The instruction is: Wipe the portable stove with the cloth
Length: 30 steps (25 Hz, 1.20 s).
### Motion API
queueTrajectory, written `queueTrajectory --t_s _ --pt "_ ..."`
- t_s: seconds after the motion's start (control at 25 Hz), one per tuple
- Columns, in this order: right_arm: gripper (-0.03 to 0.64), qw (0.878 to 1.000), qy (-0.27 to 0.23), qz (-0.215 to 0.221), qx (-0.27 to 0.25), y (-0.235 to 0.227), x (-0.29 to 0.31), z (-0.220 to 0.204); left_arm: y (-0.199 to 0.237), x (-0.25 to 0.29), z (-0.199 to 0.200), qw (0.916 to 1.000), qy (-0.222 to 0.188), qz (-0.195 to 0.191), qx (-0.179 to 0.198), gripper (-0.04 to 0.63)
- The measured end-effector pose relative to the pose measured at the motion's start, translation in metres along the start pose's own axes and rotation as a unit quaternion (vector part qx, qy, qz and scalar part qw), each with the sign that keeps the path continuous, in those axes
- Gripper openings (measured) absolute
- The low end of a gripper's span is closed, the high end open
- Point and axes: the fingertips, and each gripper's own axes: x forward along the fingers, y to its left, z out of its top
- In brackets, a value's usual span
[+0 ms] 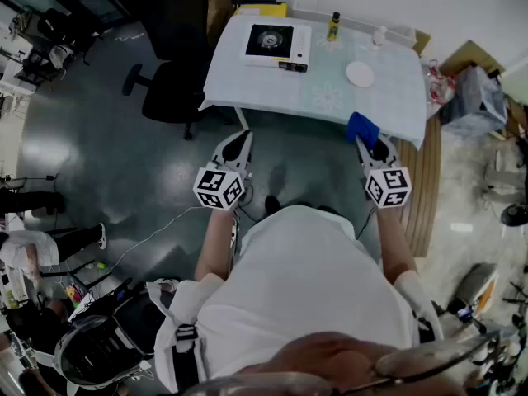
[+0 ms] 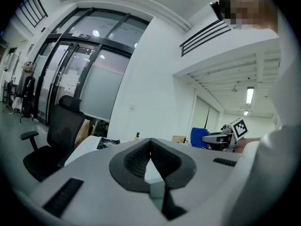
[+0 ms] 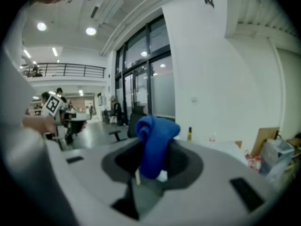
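The portable stove, white with a black burner top, sits at the far left of a table ahead of me; its edge shows faintly in the left gripper view as the stove. My right gripper is shut on a bunched blue cloth, held just short of the table's near edge. In the right gripper view the cloth stands up between the jaws. My left gripper hangs shut and empty over the floor, below the table's near left corner.
A black office chair stands left of the table. On the table are a white plate, a small yellow bottle and a clear bottle. Boxes and bags crowd the right side. A wooden strip runs beside me.
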Motion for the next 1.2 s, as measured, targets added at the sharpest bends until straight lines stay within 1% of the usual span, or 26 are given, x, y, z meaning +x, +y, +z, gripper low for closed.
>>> queueTrajectory --t_s 0.44,0.6,0.76,1.2 --pt "0.133 1.000 0.002 -0.001 0.002 0.003 -0.001 0.002 -0.004 0.000 0.002 0.9999 0.007 -0.007 -0.003 0.032" --pt "0.133 1.000 -0.007 0.000 0.010 0.005 0.000 0.005 -0.001 0.001 -0.004 0.9998 0.016 -0.010 -0.006 0.032" --pt "0.133 1.000 -0.002 -0.003 0.016 0.009 0.001 0.003 0.001 -0.001 -0.010 0.9996 0.022 -0.013 -0.011 0.032" --pt "0.133 1.000 0.005 -0.006 0.017 0.042 0.017 -0.002 0.030 -0.018 -0.013 0.9993 0.023 -0.025 -0.015 0.032"
